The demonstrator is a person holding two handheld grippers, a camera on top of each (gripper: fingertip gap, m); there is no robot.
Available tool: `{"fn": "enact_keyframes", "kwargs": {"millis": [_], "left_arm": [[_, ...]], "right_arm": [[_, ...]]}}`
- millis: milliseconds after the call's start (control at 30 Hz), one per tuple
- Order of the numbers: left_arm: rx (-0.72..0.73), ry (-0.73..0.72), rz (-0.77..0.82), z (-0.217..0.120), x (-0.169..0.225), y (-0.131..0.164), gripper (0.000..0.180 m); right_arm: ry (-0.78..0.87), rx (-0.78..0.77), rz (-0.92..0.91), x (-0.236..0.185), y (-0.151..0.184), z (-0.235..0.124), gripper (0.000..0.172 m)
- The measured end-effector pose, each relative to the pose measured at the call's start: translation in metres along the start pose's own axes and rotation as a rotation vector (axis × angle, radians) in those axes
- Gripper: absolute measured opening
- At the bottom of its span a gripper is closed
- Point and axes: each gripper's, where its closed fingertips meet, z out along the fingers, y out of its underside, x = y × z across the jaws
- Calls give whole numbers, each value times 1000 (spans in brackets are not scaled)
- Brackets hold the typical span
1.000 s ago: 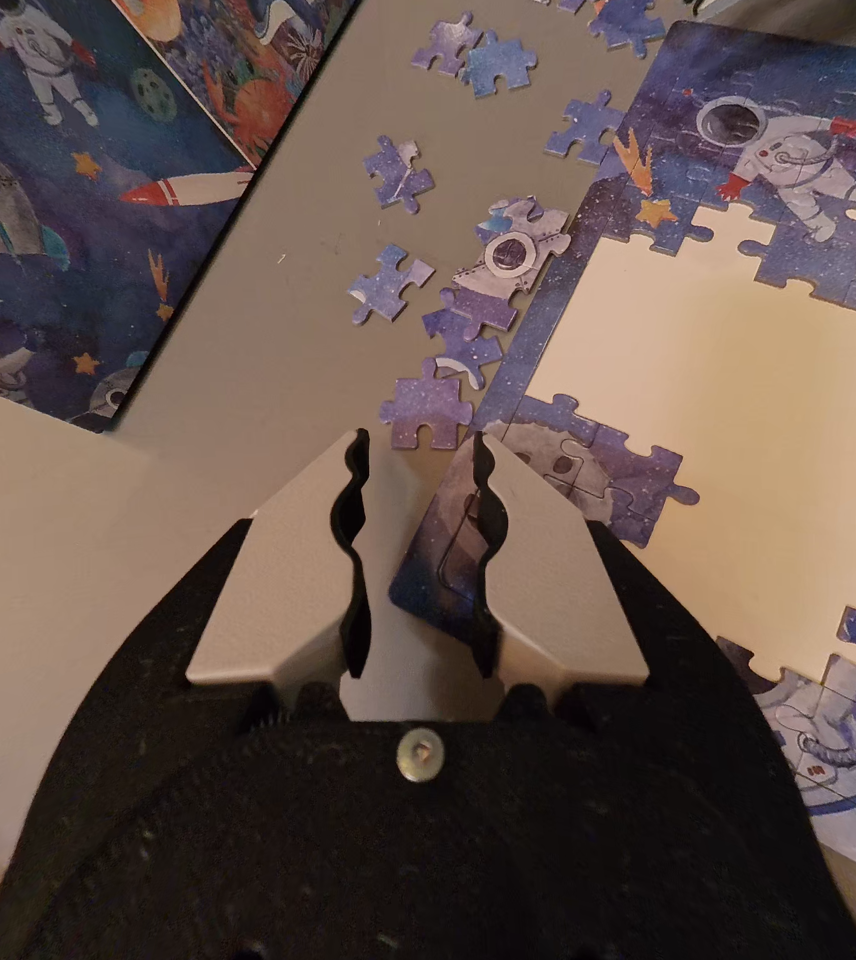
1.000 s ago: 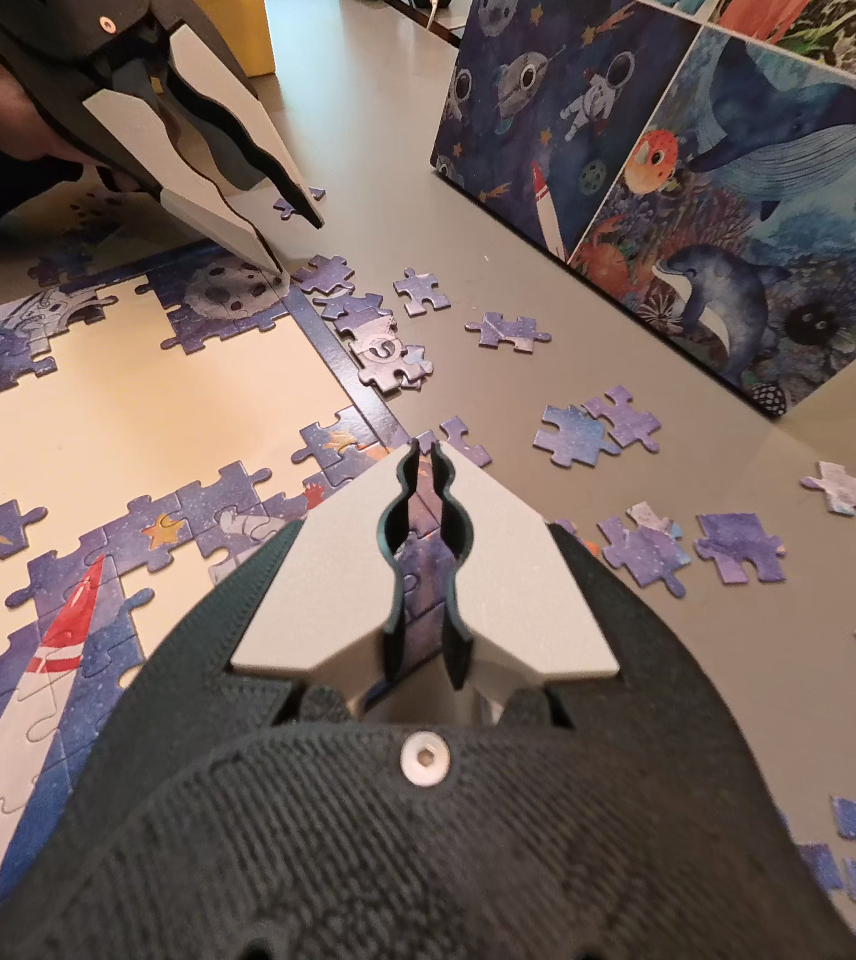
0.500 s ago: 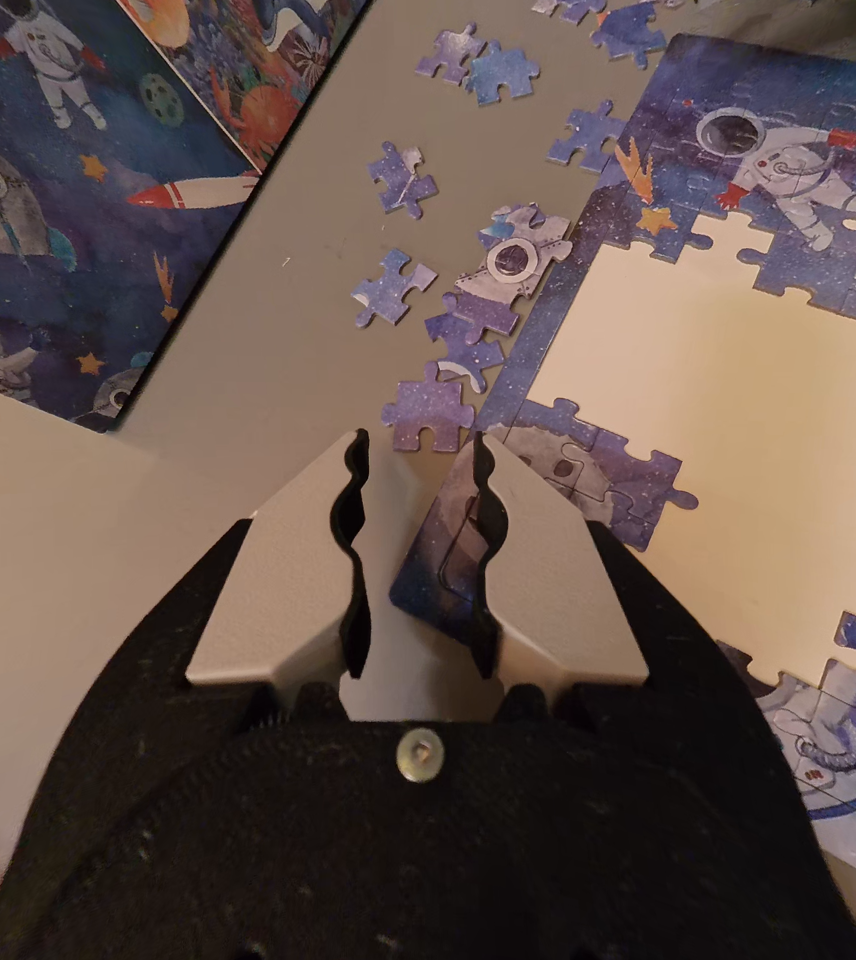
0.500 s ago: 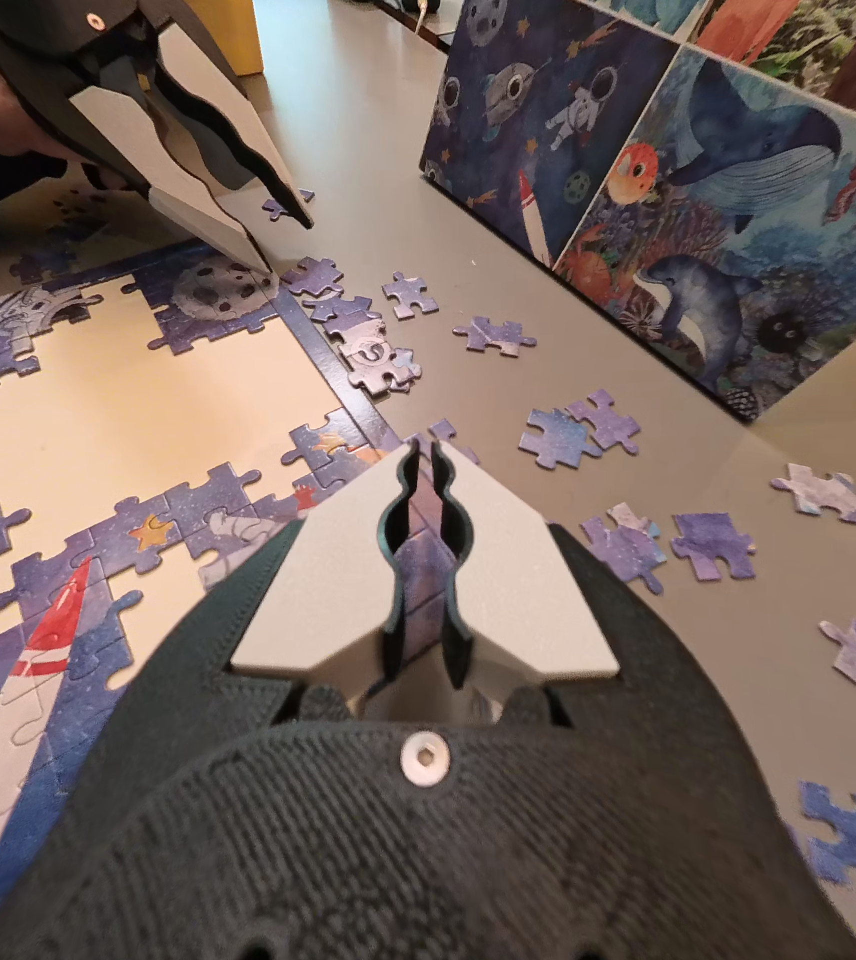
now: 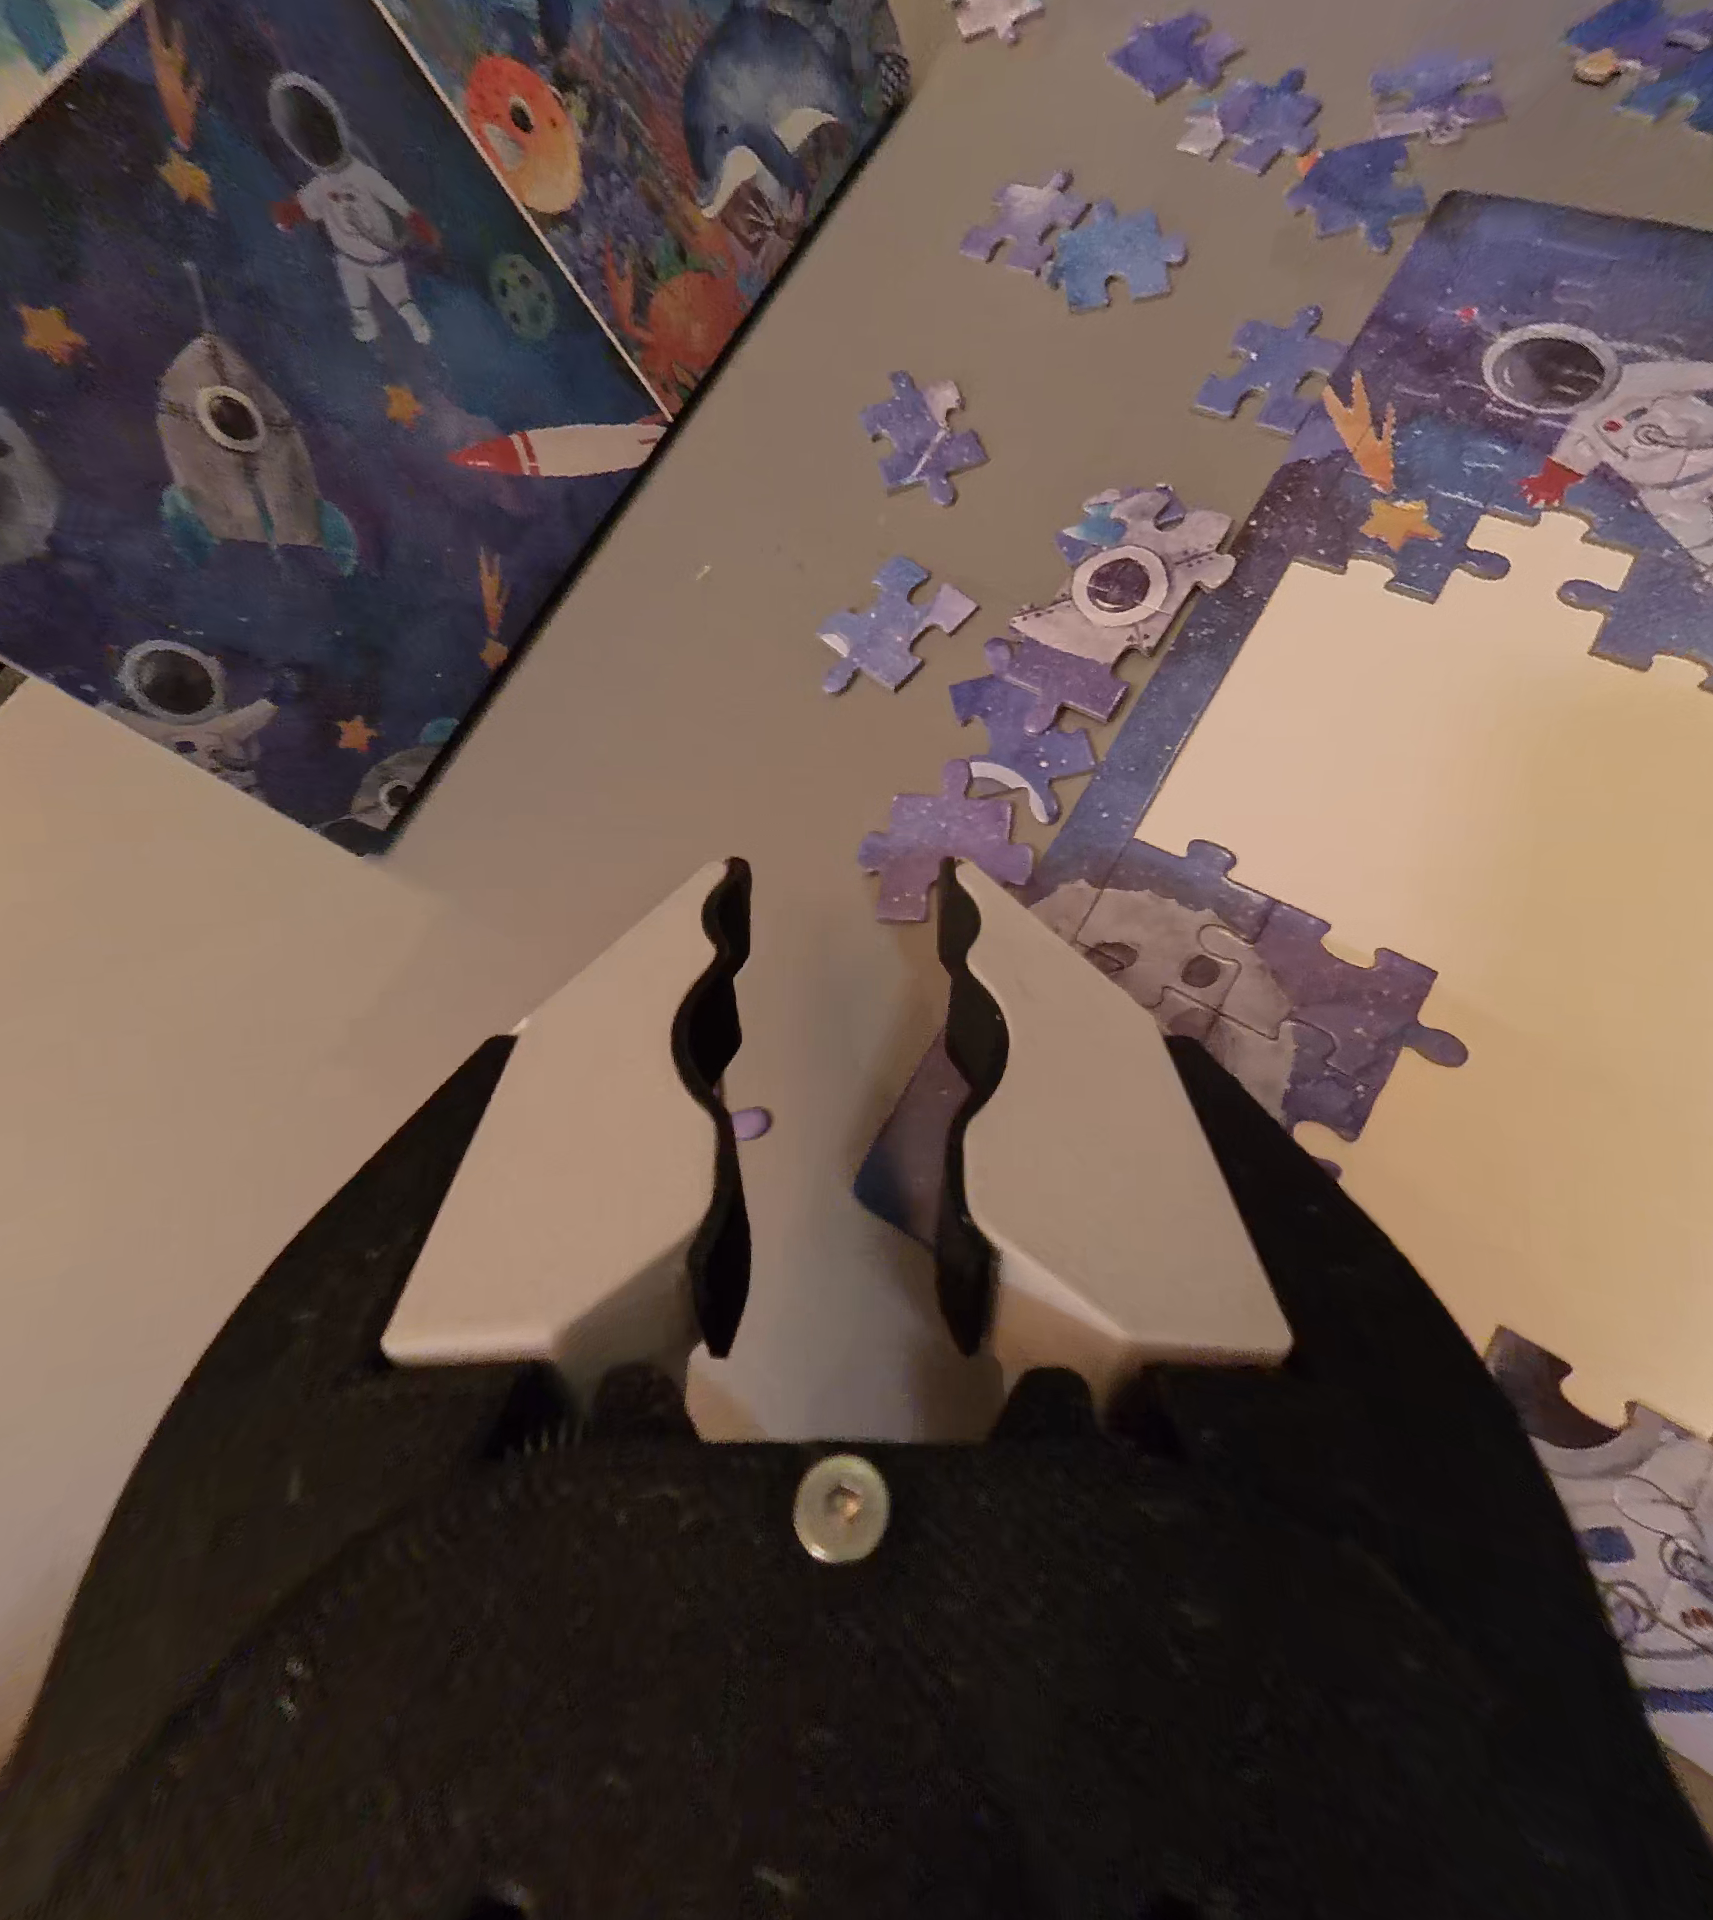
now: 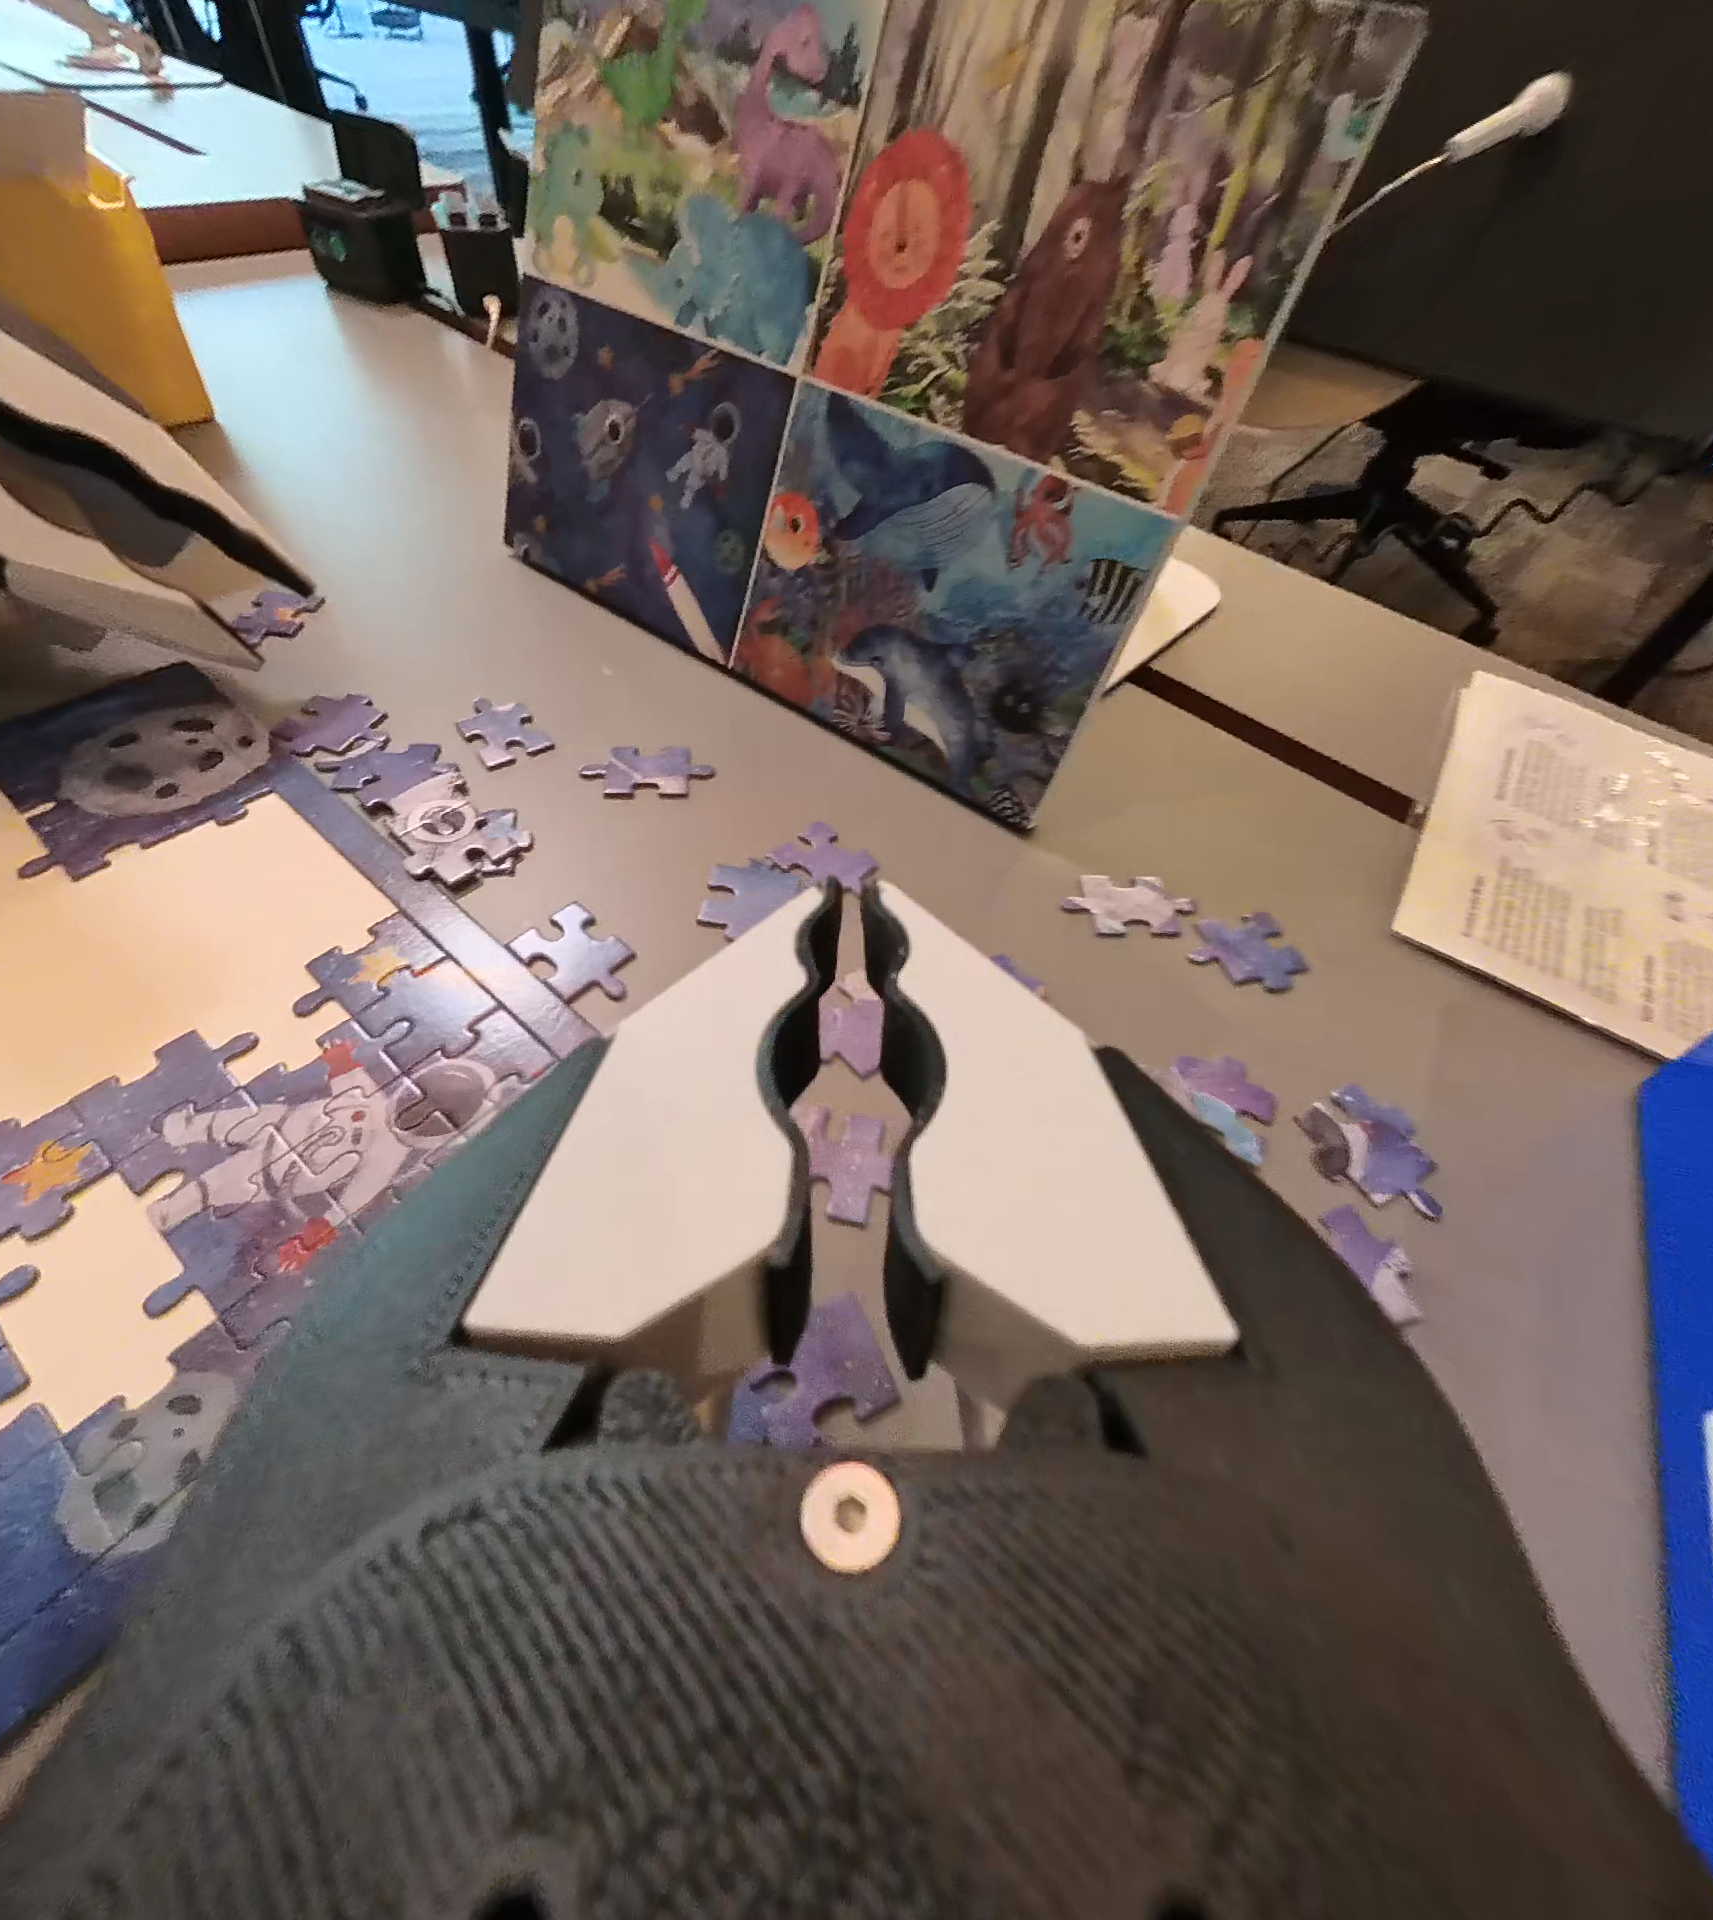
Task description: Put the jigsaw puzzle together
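Your left tongs stand apart with nothing between them, hovering over bare table just off the puzzle's moon corner; a purple piece lies just beside the right fingertip. Your right tongs are together, with nothing visibly clamped, over the loose pieces beside the puzzle. In the puzzle, the border, astronaut and moon patches are joined, but a wide cream middle shows bare. Many pieces lie scattered between it and the picture box toward the table's far edge.

Both wrist views look down closely, sharing the puzzle board.
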Motion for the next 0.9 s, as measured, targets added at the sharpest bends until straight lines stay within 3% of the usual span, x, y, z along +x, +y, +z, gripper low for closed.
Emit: {"fn": "enact_keyframes", "kwargs": {"millis": [367, 900], "left_arm": [[69, -78, -40, -12, -17, -9, 29], [84, -93, -56, -13, -20, -9, 28]], "right_arm": [[49, 4, 35, 19, 9, -6, 2], [23, -24, -17, 5, 11, 0, 3]]}}
